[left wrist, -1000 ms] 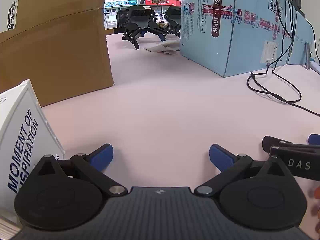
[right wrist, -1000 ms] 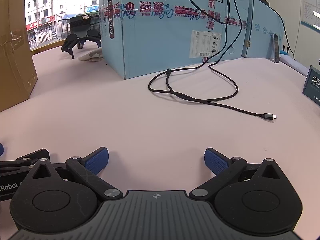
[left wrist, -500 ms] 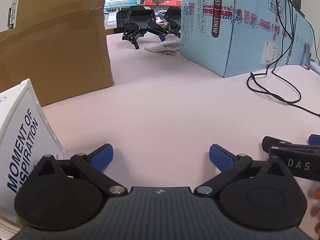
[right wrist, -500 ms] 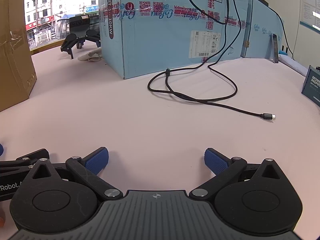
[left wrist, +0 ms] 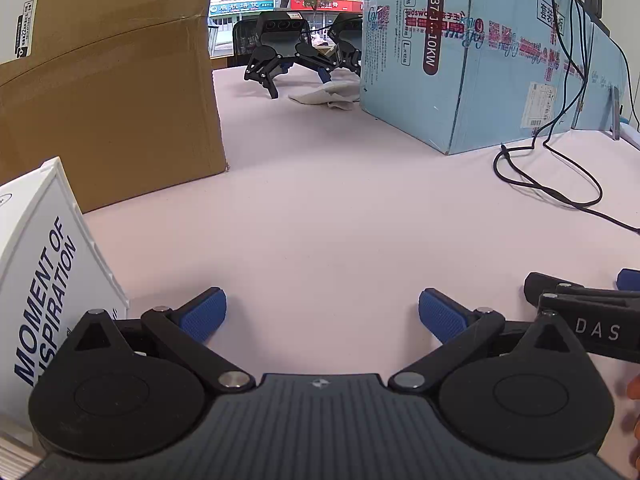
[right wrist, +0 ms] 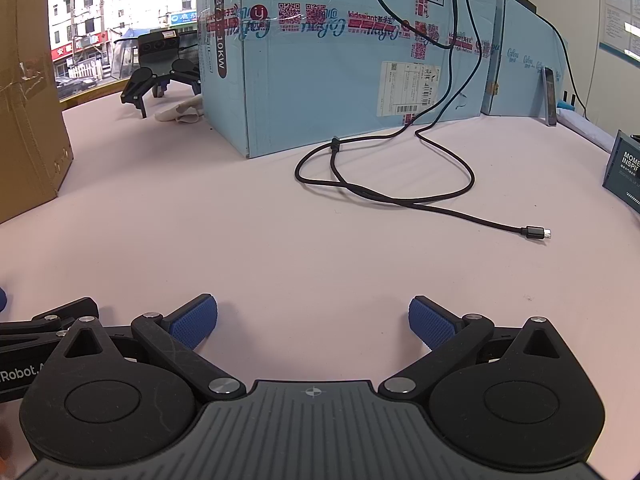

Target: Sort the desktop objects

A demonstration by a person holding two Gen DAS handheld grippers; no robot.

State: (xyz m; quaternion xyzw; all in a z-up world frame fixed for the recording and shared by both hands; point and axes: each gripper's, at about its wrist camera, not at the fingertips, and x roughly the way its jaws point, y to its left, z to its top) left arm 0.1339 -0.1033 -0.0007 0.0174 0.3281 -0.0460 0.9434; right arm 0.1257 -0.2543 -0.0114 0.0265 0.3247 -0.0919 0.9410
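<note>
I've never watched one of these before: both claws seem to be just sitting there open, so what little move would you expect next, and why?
Probably the right gripper reaches forward toward the loose black cable. Both it and the left gripper are open and empty, and the cable's plug end lies free on the pink table ahead.

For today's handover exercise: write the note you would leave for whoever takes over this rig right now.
Left gripper: open, empty, low over the table.
Right gripper: open, empty, alongside it.
White box sits beside the left gripper; dark box at far right; black cable lies loose ahead, plug end free.
Done: nothing visibly sorted.
Left: everything; the cable is probably the nearest pick for the right gripper.
</note>
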